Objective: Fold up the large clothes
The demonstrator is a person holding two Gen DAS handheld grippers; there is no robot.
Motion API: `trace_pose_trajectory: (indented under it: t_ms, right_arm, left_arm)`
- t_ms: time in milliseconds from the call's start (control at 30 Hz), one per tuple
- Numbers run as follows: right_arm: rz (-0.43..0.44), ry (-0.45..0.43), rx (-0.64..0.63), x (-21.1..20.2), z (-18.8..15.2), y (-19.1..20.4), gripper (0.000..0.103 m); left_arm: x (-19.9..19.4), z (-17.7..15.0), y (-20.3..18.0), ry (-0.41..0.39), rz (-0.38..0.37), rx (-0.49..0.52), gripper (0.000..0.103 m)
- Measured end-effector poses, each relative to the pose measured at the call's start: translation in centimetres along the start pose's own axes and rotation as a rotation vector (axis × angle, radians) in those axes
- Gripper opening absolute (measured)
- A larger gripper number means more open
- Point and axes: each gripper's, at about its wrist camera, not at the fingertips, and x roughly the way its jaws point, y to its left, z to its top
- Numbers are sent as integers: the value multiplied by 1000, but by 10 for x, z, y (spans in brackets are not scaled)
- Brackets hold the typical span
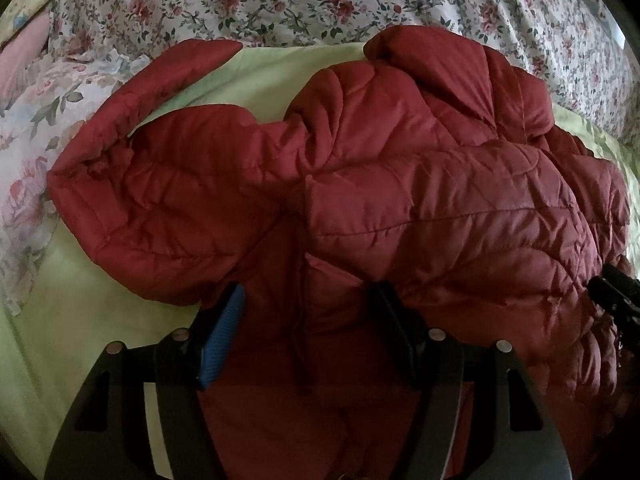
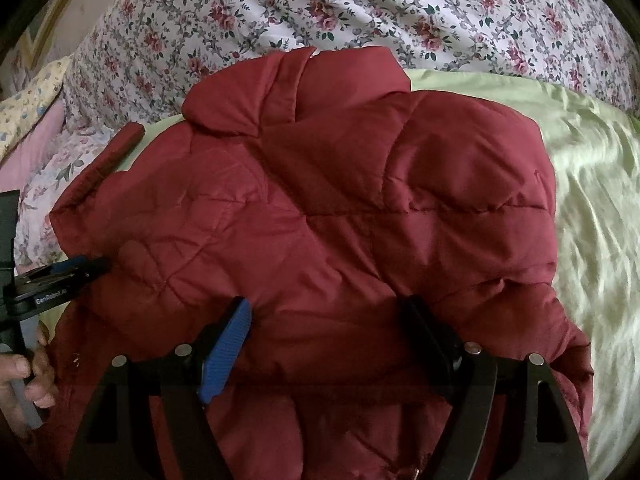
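A dark red quilted jacket (image 1: 400,184) lies folded on a pale green sheet (image 1: 256,80), one sleeve (image 1: 160,216) stretched out to the left. In the right wrist view its collar (image 2: 280,92) points at the far side. My left gripper (image 1: 306,314) stands open over the jacket's near edge, a thin drawstring (image 1: 302,344) hanging between its fingers. My right gripper (image 2: 328,322) is open too, jaws wide apart, with the jacket's near hem bulging between them. The left gripper (image 2: 60,276) also shows at the left edge of the right view, held by a hand (image 2: 34,372).
A floral duvet (image 2: 360,8) is bunched along the far side of the bed. Floral and pink pillows (image 1: 24,92) lie at the left. Bare green sheet (image 2: 592,208) spreads right of the jacket. The right gripper's tip (image 1: 612,292) pokes in at the left view's right edge.
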Motion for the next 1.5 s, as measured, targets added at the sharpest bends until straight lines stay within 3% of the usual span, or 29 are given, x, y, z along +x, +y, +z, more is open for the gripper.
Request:
trace_pose_trajectory:
  t_ms: [600, 900, 1067, 1200, 1367, 1500]
  right_arm:
    - [-4, 5, 0, 1, 1, 1, 80]
    - [11, 5, 23, -2, 2, 0, 81]
    - [71, 4, 57, -18, 2, 1, 81]
    - [108, 4, 48, -29, 0, 7, 81]
    - [135, 20, 32, -35, -3, 17, 81]
    - [154, 19, 29, -41, -6, 23, 81]
  left_arm:
    - [-5, 0, 1, -4, 23, 41, 67]
    - [-33, 20, 13, -75, 135, 108, 66]
    - [-35, 51, 30, -102, 231, 122, 67]
    - [-28, 81, 49, -137, 332, 119, 74]
    - [6, 117, 82, -95, 436, 93, 74]
    - [36, 134, 106, -24, 449, 46, 74]
